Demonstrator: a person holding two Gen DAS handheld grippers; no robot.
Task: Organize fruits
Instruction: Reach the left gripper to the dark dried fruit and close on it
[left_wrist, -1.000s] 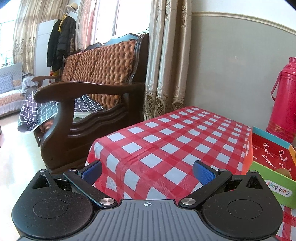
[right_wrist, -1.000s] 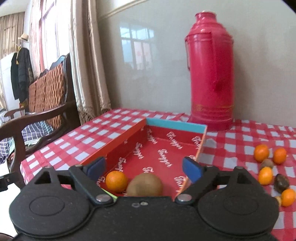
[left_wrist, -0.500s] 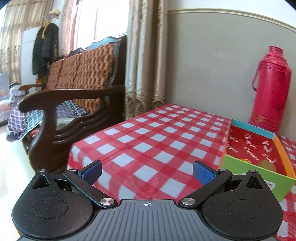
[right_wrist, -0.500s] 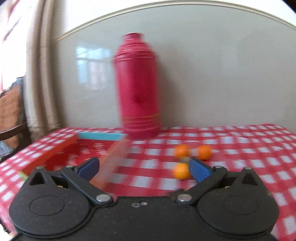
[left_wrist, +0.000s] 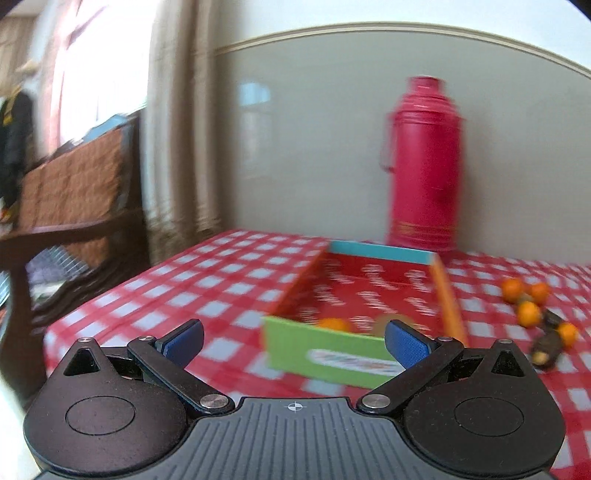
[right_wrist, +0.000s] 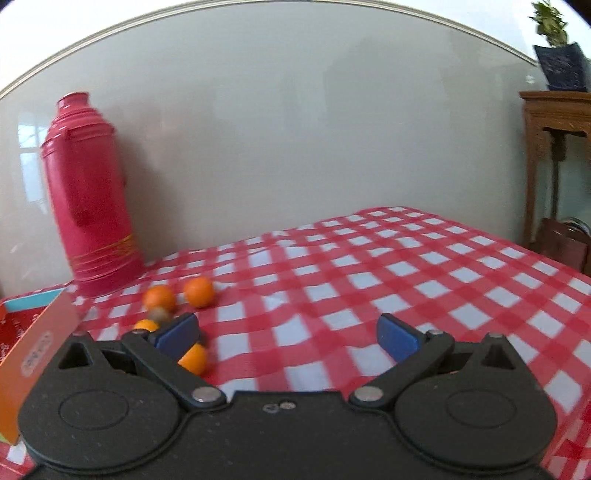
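A shallow cardboard box (left_wrist: 445, 295) with a red inside and green front wall sits on the checked tablecloth. It holds an orange (left_wrist: 332, 324) and a kiwi (left_wrist: 388, 320), half hidden behind the front wall. My left gripper (left_wrist: 293, 341) is open and empty, in front of the box. Loose oranges (left_wrist: 528, 314) and dark fruits (left_wrist: 546, 345) lie right of the box. In the right wrist view my right gripper (right_wrist: 288, 334) is open and empty above the cloth. Oranges (right_wrist: 199, 291) and a kiwi (right_wrist: 159, 314) lie by its left finger. The box's orange side wall (right_wrist: 40, 339) is at far left.
A tall red thermos (left_wrist: 424, 166) stands against the wall behind the box; it also shows in the right wrist view (right_wrist: 90, 192). A wooden sofa (left_wrist: 70, 206) and curtain (left_wrist: 173, 147) are left of the table. A wooden stand (right_wrist: 554, 155) is at right.
Both grippers have swung to the right. The left view now faces the box and thermos instead of the sofa. The right view has left the box and now faces the loose fruits.
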